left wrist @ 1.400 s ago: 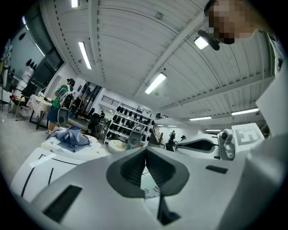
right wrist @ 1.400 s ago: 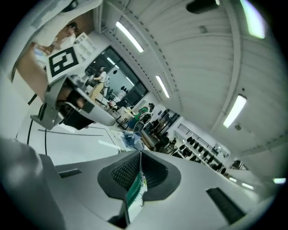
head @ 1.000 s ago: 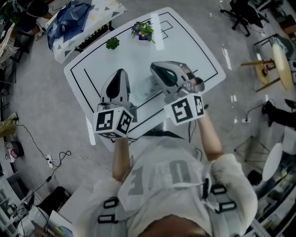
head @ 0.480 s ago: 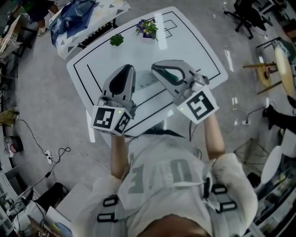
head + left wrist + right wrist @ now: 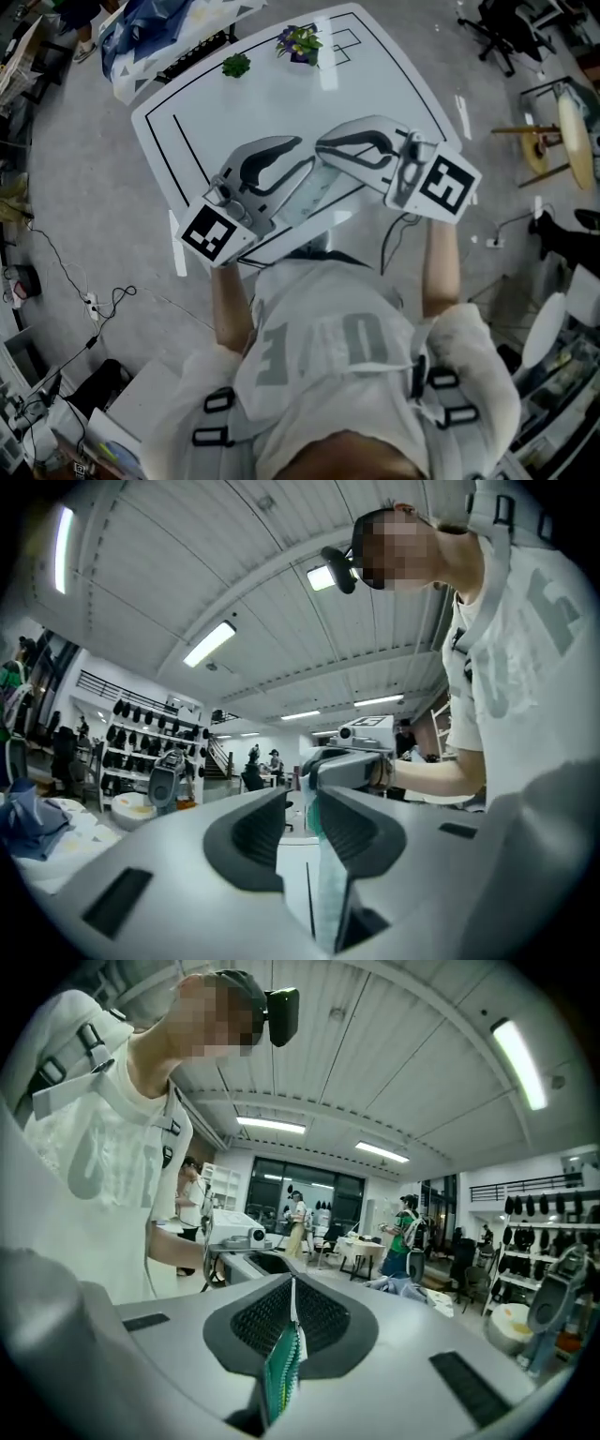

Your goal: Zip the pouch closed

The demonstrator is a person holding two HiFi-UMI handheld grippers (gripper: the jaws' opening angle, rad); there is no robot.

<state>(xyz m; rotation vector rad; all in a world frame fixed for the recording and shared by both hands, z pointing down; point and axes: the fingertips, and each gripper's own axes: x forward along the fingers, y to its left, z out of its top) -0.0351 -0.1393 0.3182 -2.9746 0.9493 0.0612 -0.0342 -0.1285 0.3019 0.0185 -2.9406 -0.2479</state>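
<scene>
The pouch (image 5: 279, 1372) is a thin teal-green, pale-edged piece, seen edge-on between the pads of my right gripper (image 5: 292, 1312), which is shut on it. In the left gripper view the pouch (image 5: 328, 883) lies against the right-hand pad, with a gap to the other. My left gripper (image 5: 300, 822) is opening its jaws and does not press on the pouch. In the head view the left gripper (image 5: 302, 156) and right gripper (image 5: 324, 148) point at each other, tips almost meeting, above the table's (image 5: 281, 103) near edge. Under them the pouch (image 5: 317, 189) hangs pale and see-through.
The white table has black marked lines. Two small potted plants (image 5: 300, 42) (image 5: 236, 66) stand at its far side. A blue cloth (image 5: 150, 37) lies on a second table behind. An office chair (image 5: 497, 28) and cables on the floor surround the table.
Both grippers have lifted off the table and swung inward until they face each other. The left gripper's jaws, shut before, now stand apart. The right stays shut on the pouch.
</scene>
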